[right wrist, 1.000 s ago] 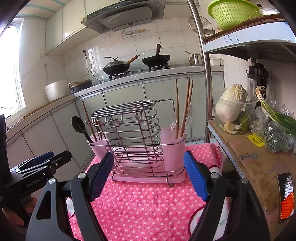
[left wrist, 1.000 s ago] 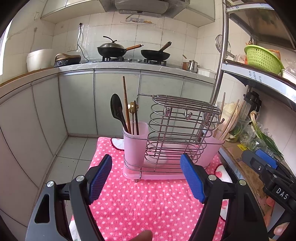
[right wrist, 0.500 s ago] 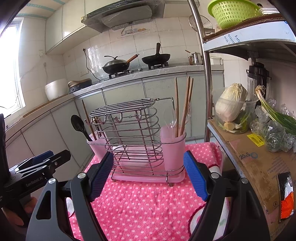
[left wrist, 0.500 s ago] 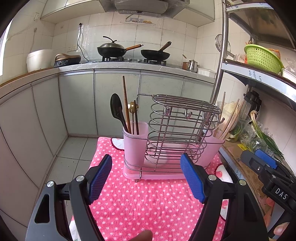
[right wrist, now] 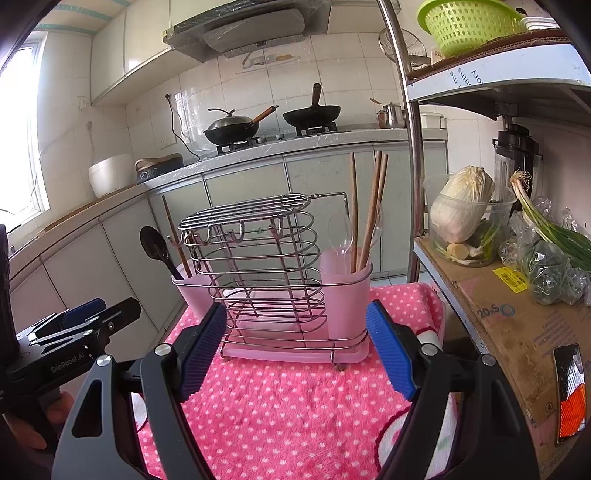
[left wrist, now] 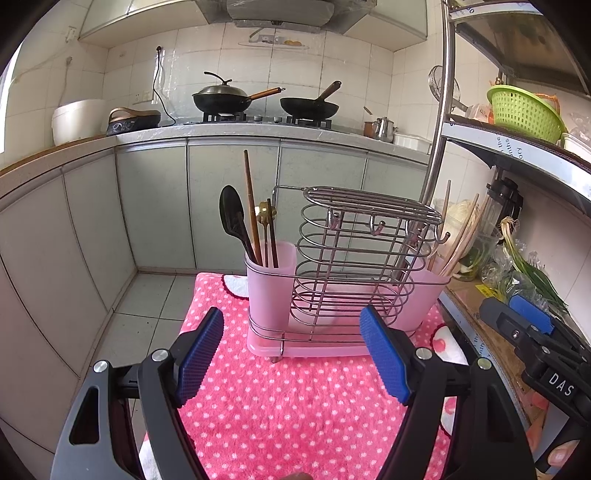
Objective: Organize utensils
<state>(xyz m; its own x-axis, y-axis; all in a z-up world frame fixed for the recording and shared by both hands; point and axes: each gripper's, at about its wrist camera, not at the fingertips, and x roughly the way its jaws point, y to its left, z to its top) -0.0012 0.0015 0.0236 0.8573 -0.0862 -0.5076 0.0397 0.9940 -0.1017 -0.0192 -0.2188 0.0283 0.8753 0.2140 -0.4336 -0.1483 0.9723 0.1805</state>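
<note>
Between both claws, left (left wrist: 291,354) and right (right wrist: 295,350), only air: jaws wide apart, gripping nothing. Just beyond, on pink dotted cloth (left wrist: 295,406), stood wire rack (left wrist: 354,258) with pink cups. Held black spoon (left wrist: 231,218) and chopsticks (left wrist: 251,206) in left cup (left wrist: 269,291), more chopsticks (right wrist: 373,210) in right cup (right wrist: 345,295).

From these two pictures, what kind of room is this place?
Most likely a home kitchen: two black pans sit on a gas stove on the tiled counter, a range hood hangs above, and cabbage sits on a side shelf.
</note>
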